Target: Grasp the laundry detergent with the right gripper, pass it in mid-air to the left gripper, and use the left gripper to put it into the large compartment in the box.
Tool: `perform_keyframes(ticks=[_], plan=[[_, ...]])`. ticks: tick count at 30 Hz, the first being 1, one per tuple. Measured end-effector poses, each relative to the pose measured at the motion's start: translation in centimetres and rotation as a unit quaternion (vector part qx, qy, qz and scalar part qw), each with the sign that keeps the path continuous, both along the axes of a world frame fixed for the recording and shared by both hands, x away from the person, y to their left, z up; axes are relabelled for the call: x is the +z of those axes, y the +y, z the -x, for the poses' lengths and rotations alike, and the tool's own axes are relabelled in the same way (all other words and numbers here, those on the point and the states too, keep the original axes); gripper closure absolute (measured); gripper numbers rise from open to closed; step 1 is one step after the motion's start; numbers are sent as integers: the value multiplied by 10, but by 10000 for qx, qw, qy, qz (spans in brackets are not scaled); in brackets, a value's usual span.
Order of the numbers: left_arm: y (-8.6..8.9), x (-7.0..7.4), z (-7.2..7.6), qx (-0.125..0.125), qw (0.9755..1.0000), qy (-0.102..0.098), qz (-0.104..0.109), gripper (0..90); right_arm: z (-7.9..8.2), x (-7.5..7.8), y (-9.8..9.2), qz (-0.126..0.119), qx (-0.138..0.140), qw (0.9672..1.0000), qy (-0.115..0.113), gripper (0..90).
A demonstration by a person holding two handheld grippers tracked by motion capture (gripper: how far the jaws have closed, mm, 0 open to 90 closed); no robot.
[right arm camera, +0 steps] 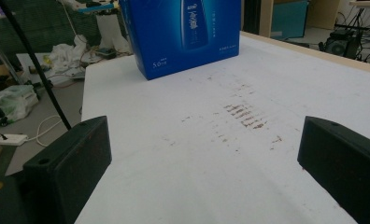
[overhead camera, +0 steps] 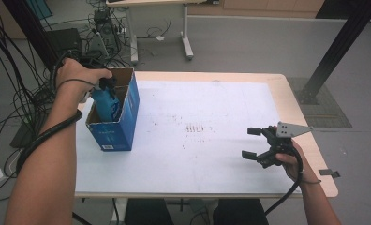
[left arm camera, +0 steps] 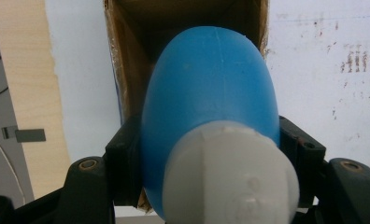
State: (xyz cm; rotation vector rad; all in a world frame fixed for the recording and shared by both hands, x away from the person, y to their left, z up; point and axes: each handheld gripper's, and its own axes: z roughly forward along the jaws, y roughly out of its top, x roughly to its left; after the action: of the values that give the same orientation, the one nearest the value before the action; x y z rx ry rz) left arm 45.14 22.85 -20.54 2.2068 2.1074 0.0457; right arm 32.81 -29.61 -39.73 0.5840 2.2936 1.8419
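Note:
A blue bottle with a white cap hangs bottom-first in the open top of a blue cardboard box at the table's left. My left gripper is shut on the bottle near its cap. In the left gripper view the bottle sits between both black jaws, over the box's brown inside. My right gripper rests low over the table's right side, open, with nothing between its jaws. The right gripper view looks past that gripper toward the box.
A white sheet with brown smudges covers the wooden table. Cables and equipment lie on the floor to the left. A black post stands beyond the table's right corner.

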Motion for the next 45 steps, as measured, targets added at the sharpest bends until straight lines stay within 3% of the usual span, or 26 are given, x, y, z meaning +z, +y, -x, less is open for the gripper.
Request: perform_keyframes(ticks=[28,45], plan=[[4,-43,-4,22,9992,404,22,374,2,-1,-1,2,-22,10000,25,30],[3,-56,-5,47,9989,467,-40,374,2,-2,-1,10,-23,10000,46,30]])
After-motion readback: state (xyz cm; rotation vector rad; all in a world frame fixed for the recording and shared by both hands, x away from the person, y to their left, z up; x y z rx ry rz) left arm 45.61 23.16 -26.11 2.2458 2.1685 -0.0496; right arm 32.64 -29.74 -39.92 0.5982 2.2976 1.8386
